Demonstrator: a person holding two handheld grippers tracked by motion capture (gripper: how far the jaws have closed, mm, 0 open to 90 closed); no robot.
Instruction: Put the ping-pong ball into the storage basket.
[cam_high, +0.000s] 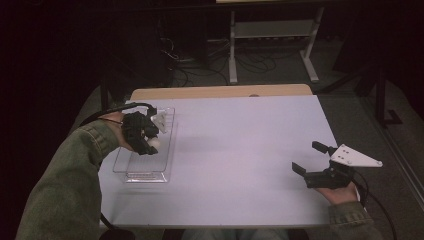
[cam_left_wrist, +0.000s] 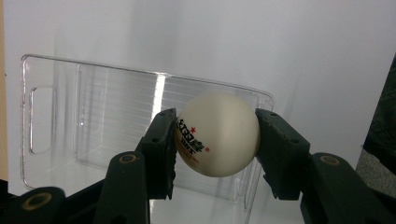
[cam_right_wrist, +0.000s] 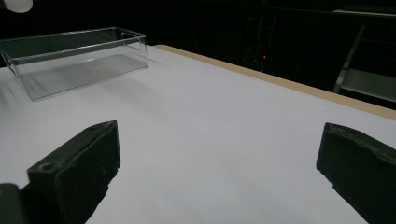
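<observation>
High view: white table (cam_high: 240, 150), dark room

A white ball (cam_left_wrist: 217, 134) with red print and a small red star on its side is pinched between the two jaws of the left tongs (cam_left_wrist: 215, 140), clear of any surface. It hangs over a clear plastic tray (cam_high: 169, 131), a long, shallow rectangular bin with a ribbed floor and a handle cutout at one end. The tray stands on the left side of the table (cam_high: 240, 150), lengthwise from near to far.
</observation>
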